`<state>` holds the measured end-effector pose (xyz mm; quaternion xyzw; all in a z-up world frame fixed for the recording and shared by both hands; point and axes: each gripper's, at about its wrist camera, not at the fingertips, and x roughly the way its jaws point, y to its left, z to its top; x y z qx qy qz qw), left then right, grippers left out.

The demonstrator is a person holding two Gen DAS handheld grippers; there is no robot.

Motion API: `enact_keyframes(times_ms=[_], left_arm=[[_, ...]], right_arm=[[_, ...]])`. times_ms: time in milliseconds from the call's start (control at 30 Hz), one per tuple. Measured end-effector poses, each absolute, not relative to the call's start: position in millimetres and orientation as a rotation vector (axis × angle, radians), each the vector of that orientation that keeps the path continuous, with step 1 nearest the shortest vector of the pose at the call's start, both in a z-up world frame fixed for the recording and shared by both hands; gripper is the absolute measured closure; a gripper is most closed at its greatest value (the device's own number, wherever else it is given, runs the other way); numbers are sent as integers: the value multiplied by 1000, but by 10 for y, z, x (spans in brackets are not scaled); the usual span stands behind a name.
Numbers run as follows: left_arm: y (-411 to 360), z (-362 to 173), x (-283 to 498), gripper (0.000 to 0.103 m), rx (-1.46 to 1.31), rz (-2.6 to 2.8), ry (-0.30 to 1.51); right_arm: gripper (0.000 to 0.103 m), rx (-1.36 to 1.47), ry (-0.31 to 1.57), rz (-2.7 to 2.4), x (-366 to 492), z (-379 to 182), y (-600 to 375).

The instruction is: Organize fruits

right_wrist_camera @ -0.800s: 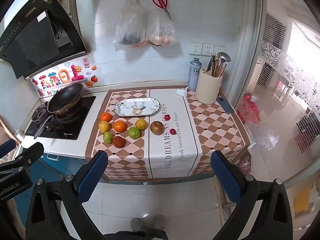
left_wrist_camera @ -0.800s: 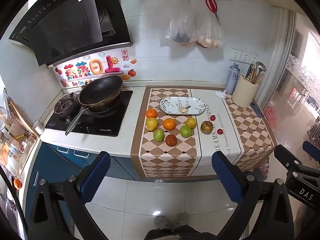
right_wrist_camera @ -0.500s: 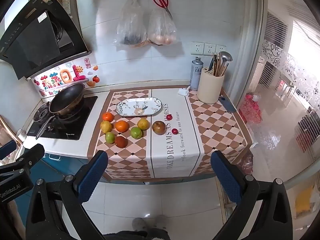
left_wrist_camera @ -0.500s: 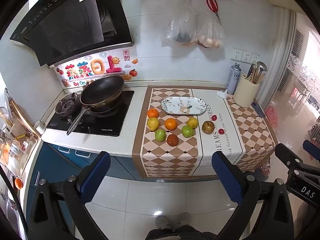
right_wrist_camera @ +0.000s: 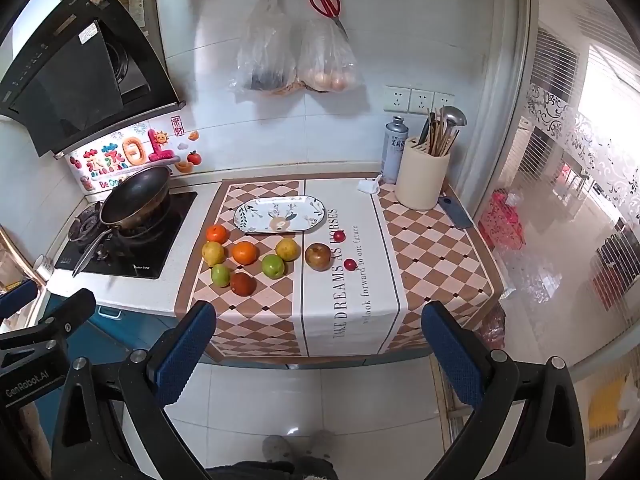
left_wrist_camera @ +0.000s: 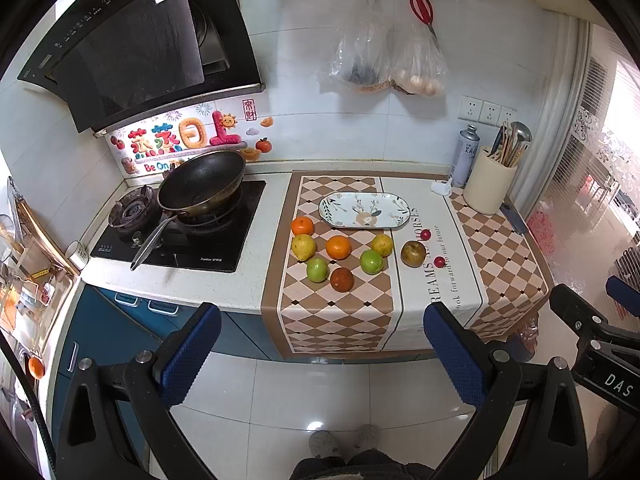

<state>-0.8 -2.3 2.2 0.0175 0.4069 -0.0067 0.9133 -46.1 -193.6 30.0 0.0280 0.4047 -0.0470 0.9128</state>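
Here the brown-and-cream checkered cloth covers the white countertop, at twelve o'clock from both tools. On it lies the oval floral ceramic plate, bare. Just at six o'clock of the plate sit the loose fruits: two oranges, two yellow ones, two green ones, a dark red one, and a brown round fruit at their three o'clock. The left blue-padded gripper and right blue-padded gripper hang well short of the counter, jaws spread wide, holding nothing.

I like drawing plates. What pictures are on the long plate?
The plate is pale with leafy sprigs and a tan deer-like figure; clearest in the right wrist view.
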Motion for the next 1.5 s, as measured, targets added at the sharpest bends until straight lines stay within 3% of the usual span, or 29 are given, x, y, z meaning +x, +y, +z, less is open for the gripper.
enact_keyframes(times_ms=[1500], left_arm=[[-43, 48, 6, 0, 25, -11, 831]], right_arm=[[0, 53, 835, -88, -470, 315, -1957]])
